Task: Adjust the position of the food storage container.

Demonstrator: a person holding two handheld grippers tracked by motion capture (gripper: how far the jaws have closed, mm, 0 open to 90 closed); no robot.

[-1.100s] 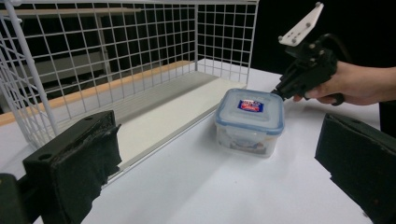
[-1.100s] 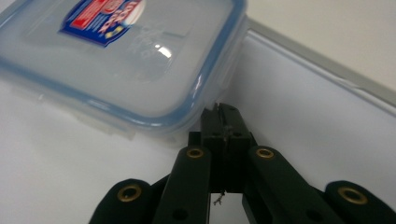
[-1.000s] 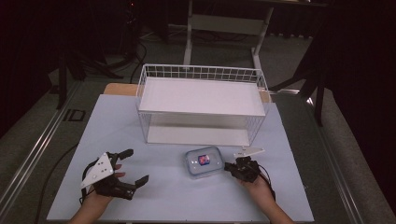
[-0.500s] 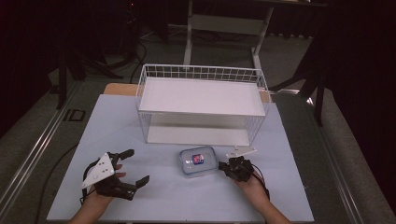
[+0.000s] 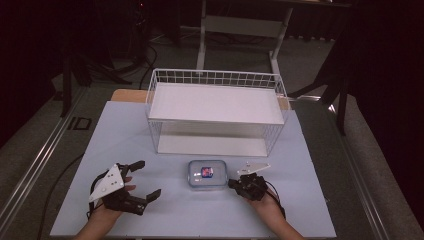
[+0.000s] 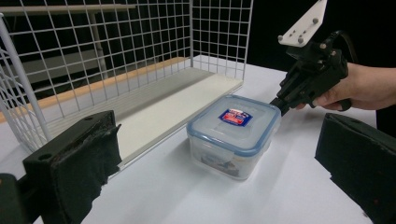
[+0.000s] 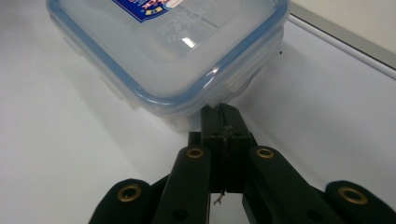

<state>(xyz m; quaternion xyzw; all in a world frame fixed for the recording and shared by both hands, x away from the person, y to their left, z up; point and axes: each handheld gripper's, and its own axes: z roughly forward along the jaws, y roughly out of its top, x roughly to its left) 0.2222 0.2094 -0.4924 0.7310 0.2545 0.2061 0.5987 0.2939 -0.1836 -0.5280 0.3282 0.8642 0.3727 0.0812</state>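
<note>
Against the container's point(image 5: 207, 174) right edge, your pinched-together, empty right gripper point(image 5: 234, 184) had nudged it leftward toward your wide-open, empty left gripper point(image 5: 141, 178).

We see a red and blue label point(image 6: 236, 116) on the container lid point(image 6: 233, 123), its print too small to read; on the floor left of the counter point(image 5: 125, 130), a marking point(image 5: 80, 123) reads "ID".

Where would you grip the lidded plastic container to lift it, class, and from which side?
Grip the container across two opposite side walls, just under the blue-rimmed lid, coming down from above. It sits flat and square with straight sides. The open left gripper looks wide enough to span it; the right gripper is shut at its rim.
</note>
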